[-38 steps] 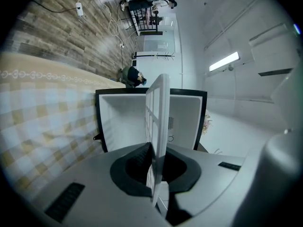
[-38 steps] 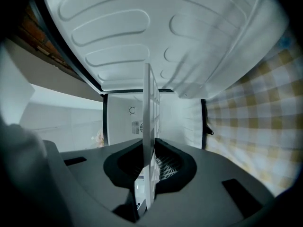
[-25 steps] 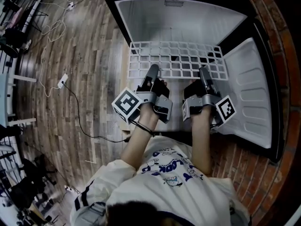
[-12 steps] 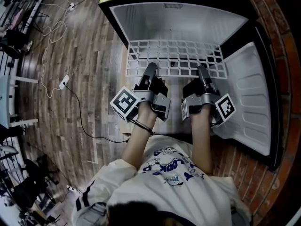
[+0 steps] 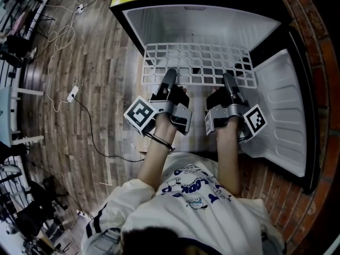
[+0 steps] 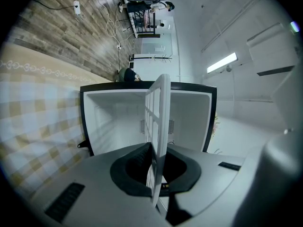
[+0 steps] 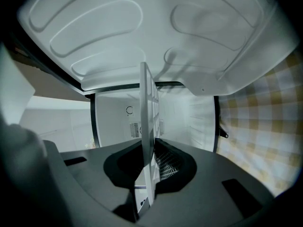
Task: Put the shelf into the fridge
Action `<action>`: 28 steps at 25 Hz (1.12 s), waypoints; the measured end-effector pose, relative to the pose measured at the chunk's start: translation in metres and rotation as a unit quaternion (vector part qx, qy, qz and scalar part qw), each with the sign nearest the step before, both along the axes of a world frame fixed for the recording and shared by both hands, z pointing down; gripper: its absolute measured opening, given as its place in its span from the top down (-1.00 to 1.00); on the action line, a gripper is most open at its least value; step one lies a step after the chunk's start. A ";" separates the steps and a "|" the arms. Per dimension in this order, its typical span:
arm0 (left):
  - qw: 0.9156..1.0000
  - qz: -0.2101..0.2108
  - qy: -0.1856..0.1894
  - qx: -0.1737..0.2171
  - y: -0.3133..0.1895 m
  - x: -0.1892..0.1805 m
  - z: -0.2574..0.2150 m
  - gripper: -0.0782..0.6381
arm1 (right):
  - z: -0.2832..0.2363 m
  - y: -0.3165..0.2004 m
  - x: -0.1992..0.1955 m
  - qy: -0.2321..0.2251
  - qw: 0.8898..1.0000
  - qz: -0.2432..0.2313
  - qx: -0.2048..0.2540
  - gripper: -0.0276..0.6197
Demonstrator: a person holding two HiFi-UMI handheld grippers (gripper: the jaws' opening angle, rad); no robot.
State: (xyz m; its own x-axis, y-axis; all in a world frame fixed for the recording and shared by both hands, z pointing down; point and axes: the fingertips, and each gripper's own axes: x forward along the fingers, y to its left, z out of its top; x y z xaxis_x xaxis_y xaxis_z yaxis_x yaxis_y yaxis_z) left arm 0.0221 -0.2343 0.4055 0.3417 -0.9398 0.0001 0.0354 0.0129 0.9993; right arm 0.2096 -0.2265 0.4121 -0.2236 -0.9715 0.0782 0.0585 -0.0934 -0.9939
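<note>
A white wire-grid shelf (image 5: 196, 64) is held level in front of the open fridge (image 5: 202, 23), its far edge at the mouth of the white cavity. My left gripper (image 5: 170, 77) is shut on the shelf's near edge at the left, and my right gripper (image 5: 228, 79) is shut on that edge at the right. In the left gripper view the shelf (image 6: 159, 126) shows edge-on between the jaws, with the fridge interior (image 6: 118, 122) behind. The right gripper view shows the same shelf (image 7: 147, 141) edge-on, under the white door liner (image 7: 156, 37).
The fridge door (image 5: 281, 110) hangs open at the right, its moulded white liner facing me. Red brick flooring (image 5: 313, 31) lies at the right, wood planks (image 5: 90, 73) at the left with a cable and power strip (image 5: 70, 93). A checked mat (image 6: 33, 108) lies under the fridge front.
Both grippers have carried the shelf slightly forward toward the fridge opening; its far edge sits closer to the cavity than a second ago.
</note>
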 end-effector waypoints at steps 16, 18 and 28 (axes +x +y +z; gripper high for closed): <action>1.000 0.002 -0.009 0.000 -0.001 0.000 0.001 0.68 | -0.001 -0.001 0.001 0.005 1.000 0.002 -0.002 0.76; 1.000 0.002 -0.014 -0.004 0.000 -0.001 0.003 0.68 | -0.001 -0.002 0.001 0.005 1.000 0.001 -0.002 0.76; 1.000 -0.003 -0.012 0.001 0.000 -0.001 0.004 0.68 | 0.000 -0.001 0.000 0.004 1.000 0.000 -0.005 0.76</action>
State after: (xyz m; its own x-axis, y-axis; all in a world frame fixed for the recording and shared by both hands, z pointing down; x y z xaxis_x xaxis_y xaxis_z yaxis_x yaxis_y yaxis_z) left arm 0.0212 -0.2348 0.4092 0.3365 -0.9416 0.0067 0.0118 0.0113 0.9999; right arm 0.2099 -0.2272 0.4124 -0.2223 -0.9709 0.0893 0.0511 -0.1031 -0.9934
